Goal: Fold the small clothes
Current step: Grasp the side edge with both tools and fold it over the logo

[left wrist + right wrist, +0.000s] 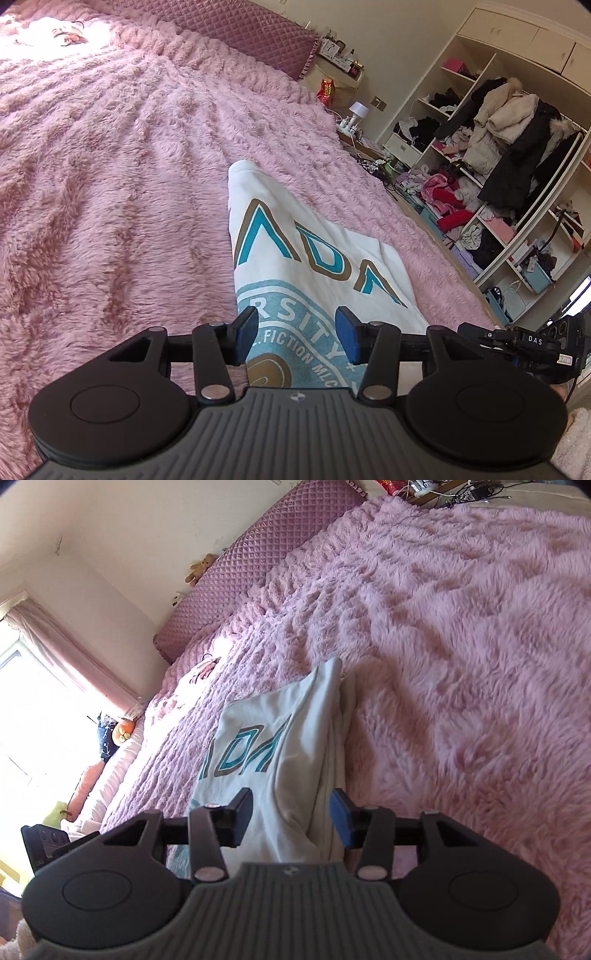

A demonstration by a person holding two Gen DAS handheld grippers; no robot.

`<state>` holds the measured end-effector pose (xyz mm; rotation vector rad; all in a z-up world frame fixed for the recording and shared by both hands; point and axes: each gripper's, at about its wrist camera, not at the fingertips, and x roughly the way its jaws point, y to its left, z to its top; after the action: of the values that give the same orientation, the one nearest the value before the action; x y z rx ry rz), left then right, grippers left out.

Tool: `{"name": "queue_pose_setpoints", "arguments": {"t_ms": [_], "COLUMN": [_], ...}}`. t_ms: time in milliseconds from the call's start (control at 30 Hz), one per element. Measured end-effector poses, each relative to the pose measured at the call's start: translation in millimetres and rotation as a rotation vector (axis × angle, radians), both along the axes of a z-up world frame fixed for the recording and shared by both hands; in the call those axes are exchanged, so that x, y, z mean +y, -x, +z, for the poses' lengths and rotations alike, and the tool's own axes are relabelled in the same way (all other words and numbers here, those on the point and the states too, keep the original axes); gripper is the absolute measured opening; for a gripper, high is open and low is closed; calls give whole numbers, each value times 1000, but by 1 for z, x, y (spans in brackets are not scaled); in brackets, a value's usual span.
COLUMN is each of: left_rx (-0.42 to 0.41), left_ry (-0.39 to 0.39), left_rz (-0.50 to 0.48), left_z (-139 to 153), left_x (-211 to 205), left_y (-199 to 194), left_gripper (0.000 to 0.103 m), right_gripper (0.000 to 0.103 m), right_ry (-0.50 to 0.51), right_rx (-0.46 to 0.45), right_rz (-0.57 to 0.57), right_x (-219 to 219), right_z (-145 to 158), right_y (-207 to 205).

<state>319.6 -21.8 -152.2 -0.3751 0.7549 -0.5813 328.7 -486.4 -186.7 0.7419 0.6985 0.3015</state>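
Shirt [314, 258] lying part-folded on bed [110, 184], frame centre. Left fingers [297, 338] and right fingers [291, 818] spread, pinching nothing, shirt beneath. Next, probably: pinch near edge, fold over.

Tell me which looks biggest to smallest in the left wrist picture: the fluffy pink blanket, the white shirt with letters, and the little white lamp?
1. Fluffy pink blanket, filling most of the view.
2. White shirt, though nearness to the camera enlarges it.
3. White lamp, tiny and far away, so its real size is unsure.
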Motion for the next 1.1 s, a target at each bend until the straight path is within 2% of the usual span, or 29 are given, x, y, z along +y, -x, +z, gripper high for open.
{"name": "queue_pose_setpoints", "arguments": {"t_ms": [67,167,333,433,500,600,667,733,833,933,1000,1033,1067,1100], "left_rx": [43,140,346,412,440,450,452,458,471,493,498,496,492,487], "left_ry": [35,134,324,455,504,520,537,559,600,602,589,576,561,540], "left_rz": [2,3,-15,-26,-28,-42,-59,-57,-68,-75,-78,-80,-79,-75], "left_z": [-9,-29,-72,-89,-96,-101,-104,-106,-111,-115,-113,-112,-111,-109], "left_x": [7,21,34,38,36,27,19,13,0,-13,-20,-22,-23,-23], "left_y": [-7,-21,-53,-71,-81,-91,-96,-102,-112,-121,-124,-124,-124,-122], "left_gripper": [56,56,56,56,56,56,61,61,68,68,65,64,57,50], "right_gripper": [45,48,52,54,59,61,63,68,74,74,68,58,45,40], "right_ry": [-38,-70,-170,-242,-292,-338,-352,-372,-394,-390,-384,-369,-353,-340], "right_rx": [25,68,123,121,116,117,115,109,97,95,90,93,101,112], "right_rz": [8,23,42,53,68,93,103,118,134,135,124,116,106,97], "right_x": [-4,-7,-11,-12,-11,-5,0,5,14,27,32,33,34,34], "right_z": [-8,-20,-45,-55,-60,-65,-68,-70,-72,-74,-76,-76,-77,-78], "right_y": [-12,-28,-48,-60,-67,-82,-90,-99,-110,-118,-122,-123,-123,-123]}}
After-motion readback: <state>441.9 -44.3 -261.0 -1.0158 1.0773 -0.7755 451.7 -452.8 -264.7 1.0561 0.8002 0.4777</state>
